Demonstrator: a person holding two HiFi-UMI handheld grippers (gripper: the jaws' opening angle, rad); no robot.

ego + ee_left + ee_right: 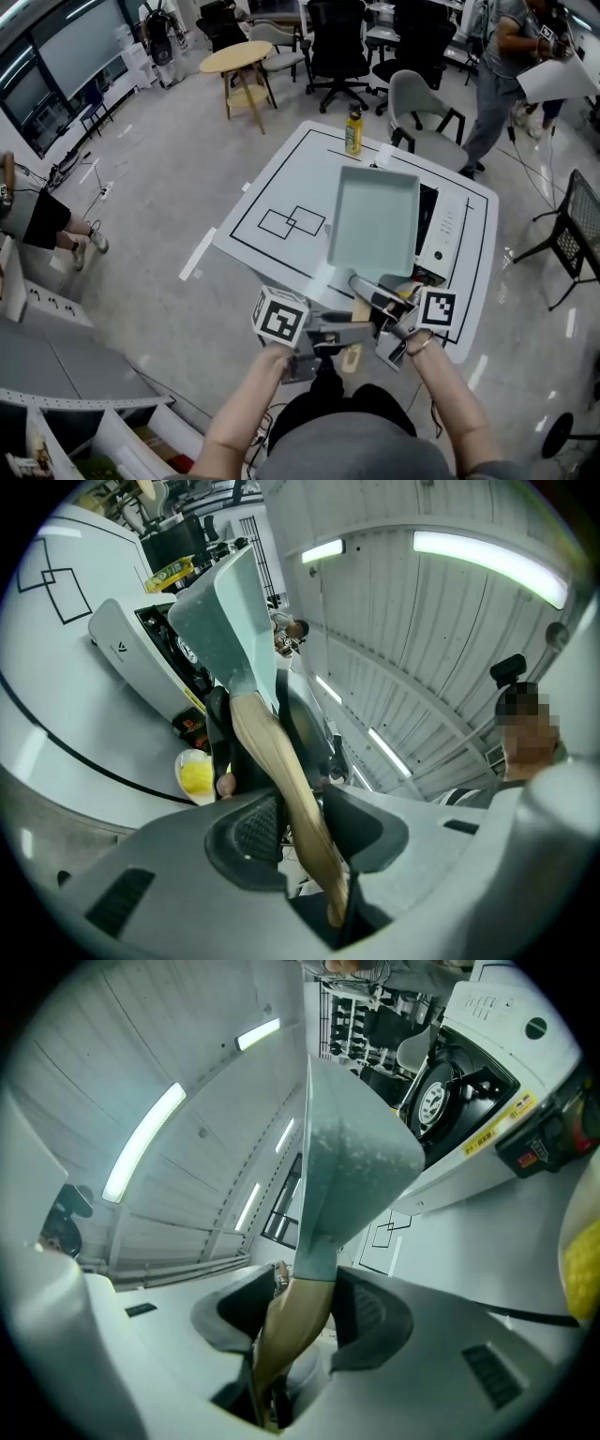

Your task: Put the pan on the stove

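Pan aloft above table near edge, overlapping stove left side | left gripper, right gripper both pinch wooden handle | bottle at far edge

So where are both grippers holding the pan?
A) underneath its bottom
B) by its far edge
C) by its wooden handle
C: each gripper view shows the wooden handle pinched between the jaws of the left gripper and right gripper, the pan sticking out beyond.
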